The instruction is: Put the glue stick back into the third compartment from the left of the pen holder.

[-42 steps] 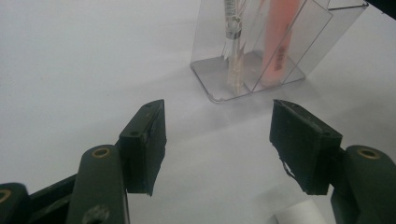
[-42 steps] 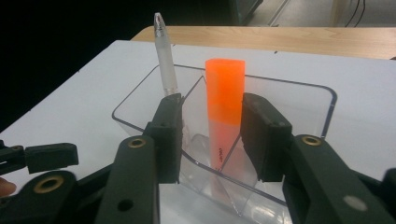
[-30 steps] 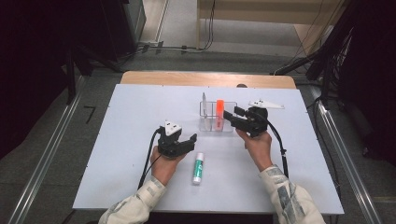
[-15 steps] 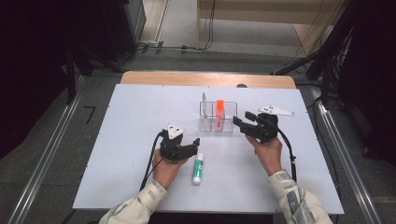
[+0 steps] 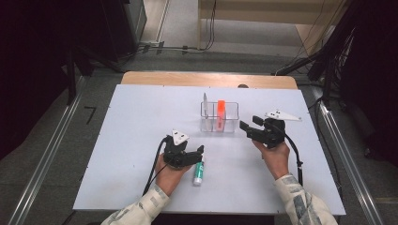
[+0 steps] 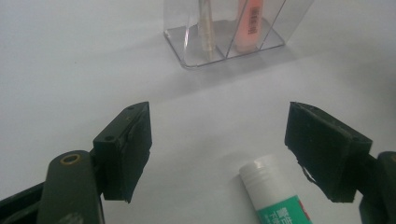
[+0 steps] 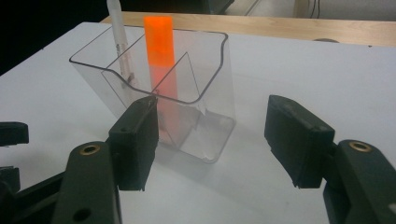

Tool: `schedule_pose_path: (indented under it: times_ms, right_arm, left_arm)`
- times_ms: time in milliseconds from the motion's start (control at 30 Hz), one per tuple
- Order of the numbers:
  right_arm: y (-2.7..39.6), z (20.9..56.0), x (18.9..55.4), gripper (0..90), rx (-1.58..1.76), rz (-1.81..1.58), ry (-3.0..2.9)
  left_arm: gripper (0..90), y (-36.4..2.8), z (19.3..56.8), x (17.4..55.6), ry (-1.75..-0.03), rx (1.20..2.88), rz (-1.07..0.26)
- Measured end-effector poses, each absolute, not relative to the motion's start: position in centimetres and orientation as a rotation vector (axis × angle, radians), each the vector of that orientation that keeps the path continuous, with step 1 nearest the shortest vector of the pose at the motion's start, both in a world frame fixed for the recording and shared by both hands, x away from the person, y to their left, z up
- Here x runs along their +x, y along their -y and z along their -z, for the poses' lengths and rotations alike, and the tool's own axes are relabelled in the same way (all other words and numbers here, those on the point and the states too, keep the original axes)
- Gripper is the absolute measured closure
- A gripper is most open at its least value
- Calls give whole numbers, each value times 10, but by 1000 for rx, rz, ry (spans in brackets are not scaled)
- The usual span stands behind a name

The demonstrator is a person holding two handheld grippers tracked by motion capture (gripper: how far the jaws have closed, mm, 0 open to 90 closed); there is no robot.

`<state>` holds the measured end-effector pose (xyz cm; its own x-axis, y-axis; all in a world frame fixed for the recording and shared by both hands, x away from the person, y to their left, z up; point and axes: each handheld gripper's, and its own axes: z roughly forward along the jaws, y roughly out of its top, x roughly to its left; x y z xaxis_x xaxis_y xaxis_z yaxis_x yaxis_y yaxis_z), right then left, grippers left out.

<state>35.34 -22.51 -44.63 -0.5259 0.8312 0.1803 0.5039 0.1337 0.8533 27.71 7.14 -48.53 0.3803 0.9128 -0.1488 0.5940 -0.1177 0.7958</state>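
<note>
Fingers of the left gripper [image 5: 199, 151] gape over the glue stick [image 5: 198, 172]; right gripper [image 5: 245, 129], seemingly level, gapes empty beside the clear holder [image 5: 230, 123].

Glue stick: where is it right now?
In the high view the glue stick lies flat on the white table, just right of the left gripper and nearer the person than the clear organizer. In the left gripper view its white cap sits between the open jaws, untouched.

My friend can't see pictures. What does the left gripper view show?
Two open black jaws of the left gripper reach over a white table, with a glue stick lying between them. Behind stands a clear holder with a pen and an orange marker.
</note>
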Motion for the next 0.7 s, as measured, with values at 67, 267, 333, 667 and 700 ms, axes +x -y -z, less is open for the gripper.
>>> schedule_pose_path:
  times_ms: [67, 267, 333, 667, 700]
  right_arm:
    - [226, 447, 353, 337, 1295, -1348, -2084]
    - [226, 447, 351, 337, 1292, -1347, -2093]
    - [226, 447, 351, 337, 1295, -1346, -2091]
    - [227, 448, 352, 338, 1299, -1347, -2095]
    - [226, 448, 352, 339, 1300, -1347, -2095]
  left_arm:
    - [228, -70, 486, 275, -1310, 1820, -484]
    - [229, -62, 490, 265, -1292, 1866, -470]
    - [229, -57, 494, 263, -1284, 1886, -464]
    - [280, -52, 501, 264, -1286, 1925, -450]
    - [281, -51, 501, 264, -1286, 1929, -446]
